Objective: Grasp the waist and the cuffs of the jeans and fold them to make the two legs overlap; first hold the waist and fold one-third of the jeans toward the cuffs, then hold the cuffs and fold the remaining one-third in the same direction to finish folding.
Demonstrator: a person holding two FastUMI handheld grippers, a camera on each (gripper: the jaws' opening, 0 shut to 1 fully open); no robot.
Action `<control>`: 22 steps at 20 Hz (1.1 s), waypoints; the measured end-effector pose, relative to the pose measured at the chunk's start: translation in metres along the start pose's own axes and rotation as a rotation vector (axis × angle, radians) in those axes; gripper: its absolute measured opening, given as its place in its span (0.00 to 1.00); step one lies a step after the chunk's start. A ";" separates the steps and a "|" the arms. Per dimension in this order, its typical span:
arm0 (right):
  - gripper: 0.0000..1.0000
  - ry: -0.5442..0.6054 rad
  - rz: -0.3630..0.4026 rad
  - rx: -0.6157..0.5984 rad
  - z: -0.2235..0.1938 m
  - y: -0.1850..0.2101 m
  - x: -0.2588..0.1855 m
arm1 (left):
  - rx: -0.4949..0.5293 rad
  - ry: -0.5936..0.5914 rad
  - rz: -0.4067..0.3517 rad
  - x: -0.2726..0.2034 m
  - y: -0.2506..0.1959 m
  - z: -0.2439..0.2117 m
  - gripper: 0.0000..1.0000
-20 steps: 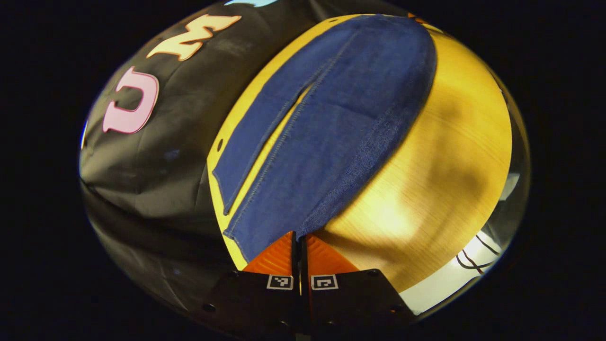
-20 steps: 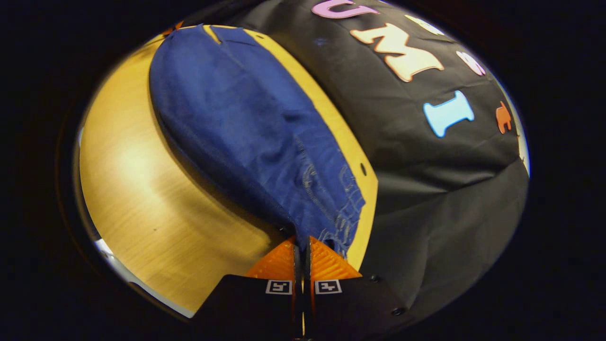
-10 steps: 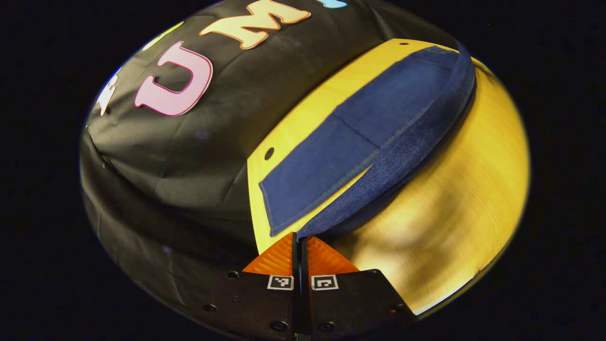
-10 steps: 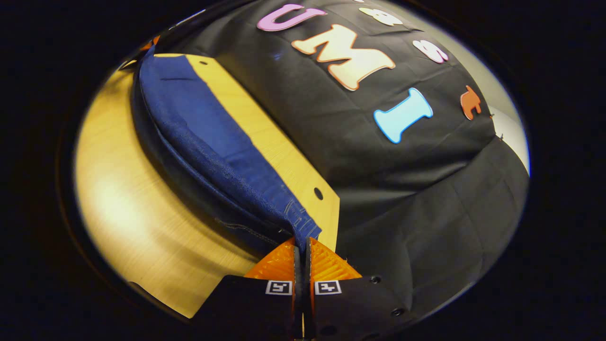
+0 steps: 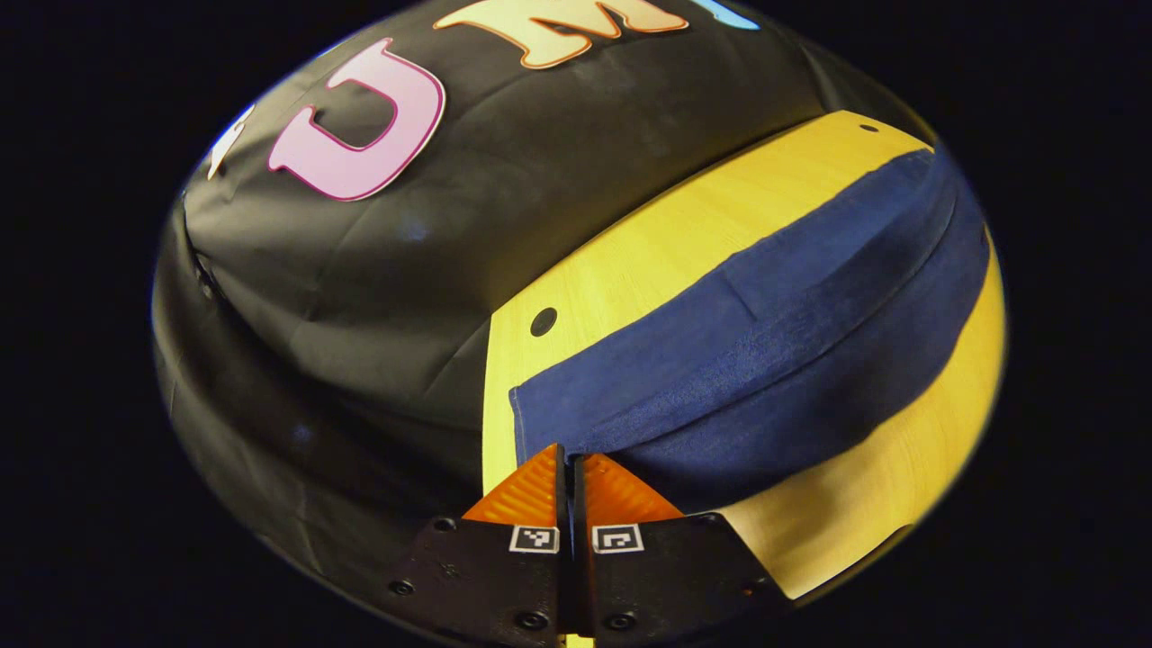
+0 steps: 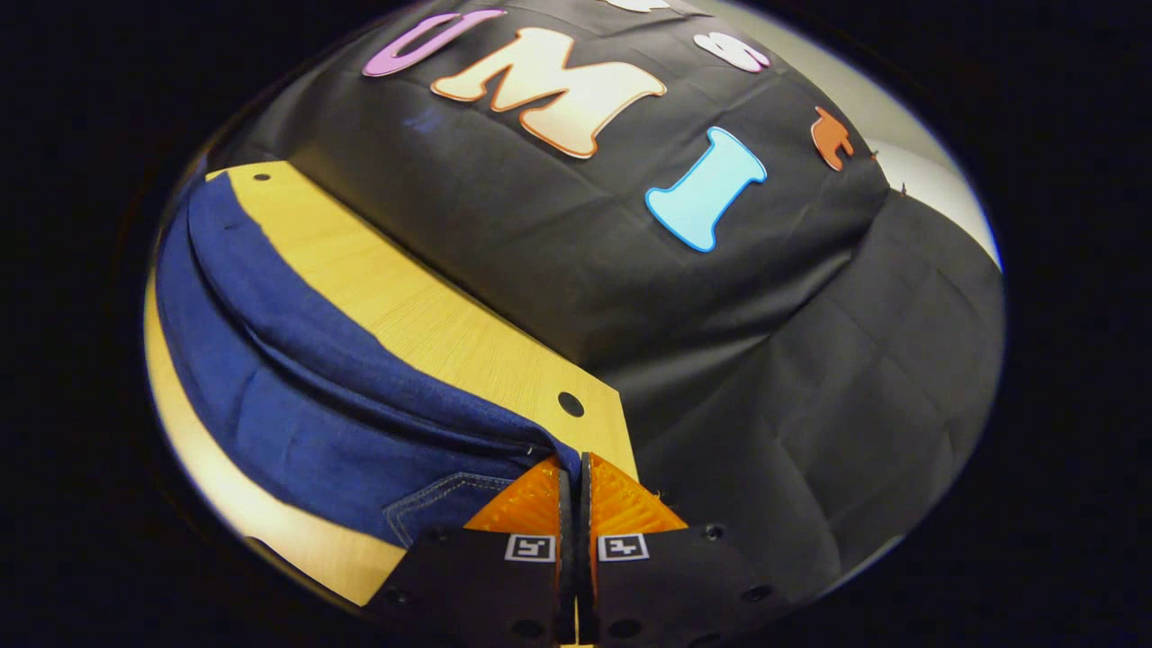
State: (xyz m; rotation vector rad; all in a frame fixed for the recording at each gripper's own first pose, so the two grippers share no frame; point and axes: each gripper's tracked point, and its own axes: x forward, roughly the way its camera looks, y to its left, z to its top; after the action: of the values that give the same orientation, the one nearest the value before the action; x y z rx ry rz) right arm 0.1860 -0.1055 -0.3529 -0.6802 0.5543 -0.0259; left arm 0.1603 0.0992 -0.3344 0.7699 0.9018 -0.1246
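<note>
Dark blue denim jeans [image 5: 765,333] doubled lengthwise on yellow wooden surface [image 5: 666,243]; left gripper [image 5: 570,461] and right gripper [image 6: 572,466] fingers both clamped on fabric edge.

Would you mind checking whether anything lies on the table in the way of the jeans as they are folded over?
Nothing visible does. Both tools, left and right, grip the jeans, and the table beyond the denim is bare wood.
</note>
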 end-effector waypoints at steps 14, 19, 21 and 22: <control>0.81 0.049 0.036 0.221 -0.008 0.022 0.081 | -0.171 -0.076 0.003 0.062 -0.019 0.042 0.99; 0.99 0.040 -0.024 0.430 -0.008 -0.028 0.051 | -0.309 -0.192 -0.021 0.012 -0.008 0.065 0.94; 0.99 0.081 -0.039 0.494 -0.031 -0.040 0.042 | -0.375 -0.247 -0.064 -0.006 -0.011 0.076 0.94; 0.99 0.113 -0.051 0.527 -0.047 -0.047 0.039 | -0.403 -0.276 -0.084 -0.016 -0.013 0.084 0.95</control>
State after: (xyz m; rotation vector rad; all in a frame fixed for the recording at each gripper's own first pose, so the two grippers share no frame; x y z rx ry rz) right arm 0.2032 -0.1774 -0.3729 -0.1795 0.6067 -0.2514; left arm 0.2002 0.0316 -0.2985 0.3293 0.6670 -0.1152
